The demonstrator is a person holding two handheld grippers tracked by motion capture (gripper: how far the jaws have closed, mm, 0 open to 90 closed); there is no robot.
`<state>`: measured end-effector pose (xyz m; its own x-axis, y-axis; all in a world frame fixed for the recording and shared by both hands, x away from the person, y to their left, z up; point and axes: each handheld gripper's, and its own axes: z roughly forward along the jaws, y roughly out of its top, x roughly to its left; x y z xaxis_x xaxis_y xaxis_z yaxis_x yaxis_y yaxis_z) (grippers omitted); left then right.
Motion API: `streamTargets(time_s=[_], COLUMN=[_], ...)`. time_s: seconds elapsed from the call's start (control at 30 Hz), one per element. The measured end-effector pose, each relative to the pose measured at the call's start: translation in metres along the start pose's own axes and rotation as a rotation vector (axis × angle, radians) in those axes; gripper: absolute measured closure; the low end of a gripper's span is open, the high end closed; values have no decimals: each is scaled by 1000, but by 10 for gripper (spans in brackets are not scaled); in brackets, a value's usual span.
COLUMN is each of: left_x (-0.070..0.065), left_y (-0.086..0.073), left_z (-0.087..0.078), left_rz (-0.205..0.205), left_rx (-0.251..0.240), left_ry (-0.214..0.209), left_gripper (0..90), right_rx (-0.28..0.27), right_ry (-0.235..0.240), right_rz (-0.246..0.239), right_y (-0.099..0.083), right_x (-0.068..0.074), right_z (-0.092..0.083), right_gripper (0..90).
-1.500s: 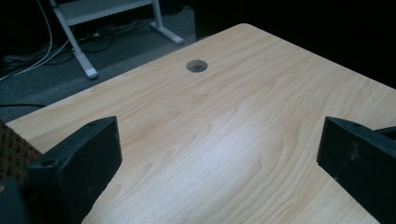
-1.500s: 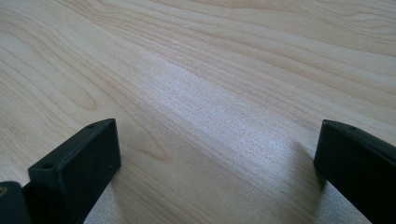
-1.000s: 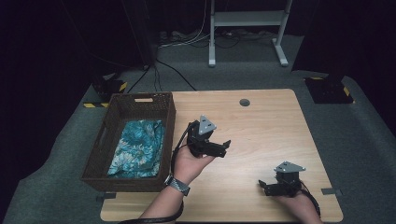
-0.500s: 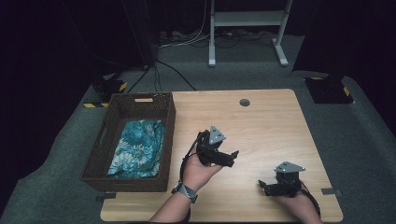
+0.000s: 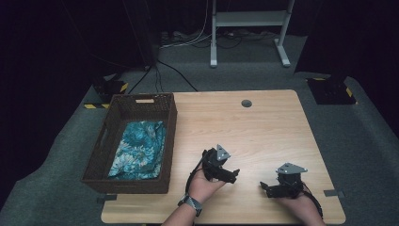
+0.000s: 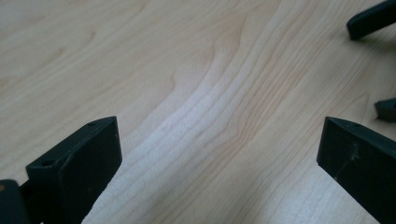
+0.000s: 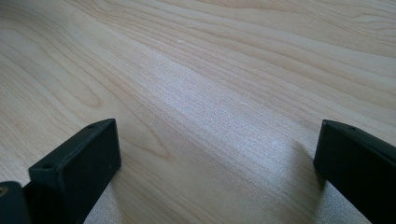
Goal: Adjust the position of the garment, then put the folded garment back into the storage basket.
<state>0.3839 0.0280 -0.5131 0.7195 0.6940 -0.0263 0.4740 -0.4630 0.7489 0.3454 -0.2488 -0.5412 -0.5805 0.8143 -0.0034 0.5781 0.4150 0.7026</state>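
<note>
Both grippers were open and empty over the table [image 5: 263, 122]. Cloth [image 5: 139, 148] lay in the basket [image 5: 141, 101], long axis 12–6, at 9 o'clock from the left gripper [image 5: 230, 175]. The right gripper [image 5: 266, 187] sat farther off.

A light wooden table [image 5: 263, 122] with rounded corners stands on grey carpet [image 5: 367, 141]. A dark wicker basket [image 5: 165, 141] sits on it at 9 o'clock, along the left edge, reaching nearly to the near edge. A small round grey grommet [image 5: 246, 103] is set in the top at 12 o'clock, near the far edge. The wood elsewhere is bare, with wavy grain.
</note>
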Motion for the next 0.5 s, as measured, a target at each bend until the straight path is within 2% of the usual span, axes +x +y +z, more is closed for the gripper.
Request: streamTargets(time_s=[0.17, 0.27, 0.43, 0.5], left_x=[2, 3, 1, 0], left_y=[-7, -11, -19, -21], left_z=[5, 9, 16, 17], left_rz=[-1, -11, -1, -1], left_rx=[18, 51, 93, 94], left_ry=[24, 26, 39, 45], left_gripper=[0, 0, 0, 0], right_rx=[-1, -1, -1, 0], right_ry=[2, 2, 2, 3], right_rz=[-1, -2, -2, -2], right_y=[1, 1, 0, 0], right_x=[0, 0, 0, 0], right_z=[1, 1, 0, 0], right_gripper=[6, 5, 6, 5])
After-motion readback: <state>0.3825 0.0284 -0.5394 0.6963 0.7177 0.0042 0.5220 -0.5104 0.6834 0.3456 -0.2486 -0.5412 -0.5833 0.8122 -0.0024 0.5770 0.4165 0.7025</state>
